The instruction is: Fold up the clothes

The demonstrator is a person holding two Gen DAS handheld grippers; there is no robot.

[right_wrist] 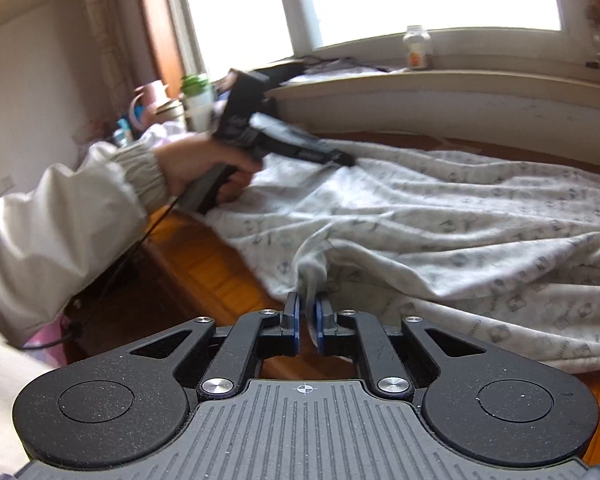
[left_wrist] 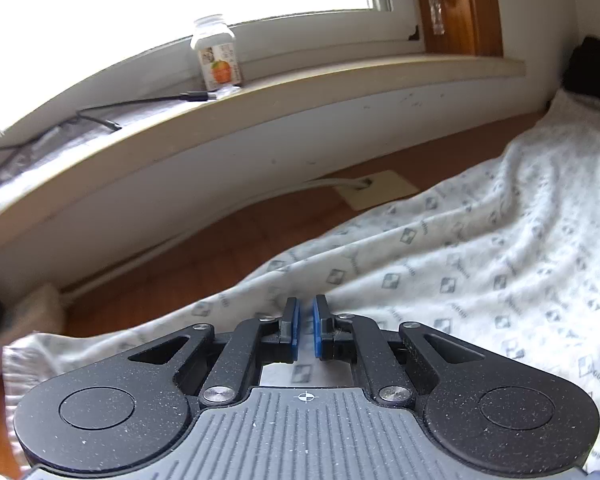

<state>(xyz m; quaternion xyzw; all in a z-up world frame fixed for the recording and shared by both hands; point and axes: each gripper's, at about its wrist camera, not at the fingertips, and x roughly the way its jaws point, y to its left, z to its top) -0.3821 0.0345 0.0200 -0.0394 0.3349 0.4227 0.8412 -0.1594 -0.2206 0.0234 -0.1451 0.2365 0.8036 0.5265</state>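
Observation:
A white garment [left_wrist: 460,260] with a small grey print lies crumpled across a wooden surface [left_wrist: 260,236]. My left gripper [left_wrist: 305,322] sits at the garment's near edge, its blue pads almost together, and creases in the cloth run up into them. The right wrist view shows that same left gripper [right_wrist: 342,159] held by a hand [right_wrist: 204,168], its tips down in the far part of the garment [right_wrist: 440,208]. My right gripper [right_wrist: 307,320] is shut on a raised fold of the garment's near edge, and the cloth stands up between its pads.
A windowsill [left_wrist: 300,92] runs along the back, holding a small bottle [left_wrist: 217,56] and a black cable [left_wrist: 140,102]. A beige plate [left_wrist: 380,188] lies on the wood by the wall. Cups and bottles [right_wrist: 192,100] crowd the far left, and a white sleeve [right_wrist: 80,208] fills the left side.

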